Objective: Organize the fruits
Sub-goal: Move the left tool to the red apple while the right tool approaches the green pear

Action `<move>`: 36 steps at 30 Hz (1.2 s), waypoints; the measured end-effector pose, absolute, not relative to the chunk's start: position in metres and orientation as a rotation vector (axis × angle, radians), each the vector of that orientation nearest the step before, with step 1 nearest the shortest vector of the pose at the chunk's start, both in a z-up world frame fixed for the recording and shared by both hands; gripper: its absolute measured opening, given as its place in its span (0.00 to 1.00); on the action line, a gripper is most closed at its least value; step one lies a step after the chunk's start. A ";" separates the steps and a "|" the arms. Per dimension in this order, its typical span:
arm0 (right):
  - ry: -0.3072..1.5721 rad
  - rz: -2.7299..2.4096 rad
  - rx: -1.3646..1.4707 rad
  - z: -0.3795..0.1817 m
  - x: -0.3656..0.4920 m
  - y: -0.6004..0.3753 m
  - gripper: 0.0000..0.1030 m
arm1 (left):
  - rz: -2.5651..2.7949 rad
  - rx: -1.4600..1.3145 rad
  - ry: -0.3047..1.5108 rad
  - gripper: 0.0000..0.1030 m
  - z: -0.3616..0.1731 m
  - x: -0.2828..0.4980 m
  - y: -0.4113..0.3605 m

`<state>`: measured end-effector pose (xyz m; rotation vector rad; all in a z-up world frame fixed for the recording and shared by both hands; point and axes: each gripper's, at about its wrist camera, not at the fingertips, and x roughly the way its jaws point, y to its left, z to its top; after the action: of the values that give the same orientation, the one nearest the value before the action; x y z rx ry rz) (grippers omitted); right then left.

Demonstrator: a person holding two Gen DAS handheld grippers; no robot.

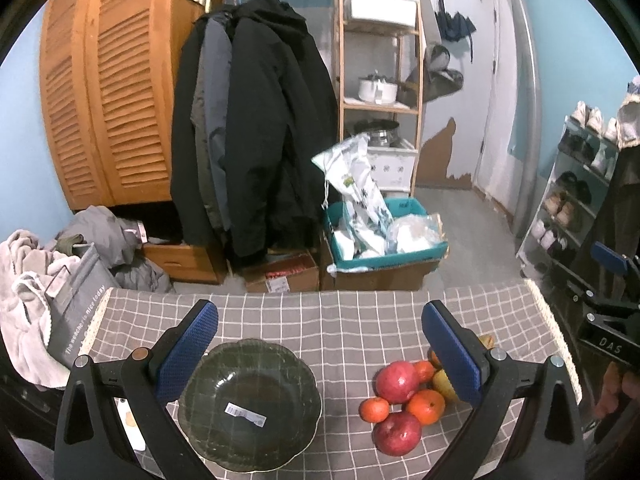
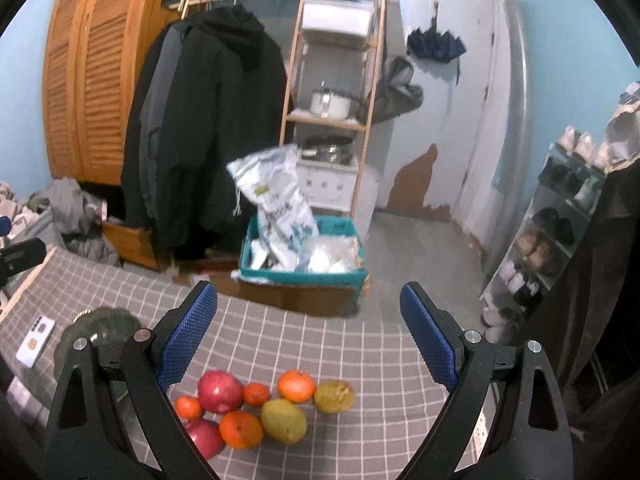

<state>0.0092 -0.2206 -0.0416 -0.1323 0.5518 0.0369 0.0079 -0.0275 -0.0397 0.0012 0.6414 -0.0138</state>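
Both grippers hover wide open and empty over a checked tablecloth [image 1: 360, 320].
Round fruit [image 2: 256, 412] (apples, oranges, pears, touching) could roll if nudged; glass bowl [image 1: 248, 404] sits apart.

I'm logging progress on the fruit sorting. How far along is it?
Nothing looks done yet: the green glass bowl is empty. Nothing is in hand; the left gripper and right gripper are open. All the fruit, including red apples, oranges and pears, lies on the tablecloth.

Dark coats [image 1: 256, 120] hang beside louvered wardrobe [image 1: 104, 92]; teal crate [image 1: 384, 236] right of coats, wooden shelf [image 1: 380, 60] behind crate, shoe rack [image 1: 576, 196] far right.
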 end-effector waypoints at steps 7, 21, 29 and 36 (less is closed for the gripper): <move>0.661 0.044 -0.122 -0.062 0.025 -0.231 0.88 | -0.032 0.046 0.742 1.00 -0.069 0.029 -0.042; 0.859 0.000 -0.018 -0.120 0.051 -0.268 0.88 | -0.078 0.082 0.879 1.00 -0.114 0.058 -0.065; 0.973 -0.023 -0.025 -0.162 0.065 -0.276 0.88 | -0.116 0.124 0.989 1.00 -0.156 0.074 -0.086; 1.052 -0.036 -0.009 -0.191 0.071 -0.287 0.88 | -0.156 0.091 1.083 1.00 -0.196 0.086 -0.101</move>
<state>0.0708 -0.2870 -0.1915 -0.0089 1.0520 -0.0365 0.0864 -0.1015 -0.1962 0.0905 1.0835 -0.1556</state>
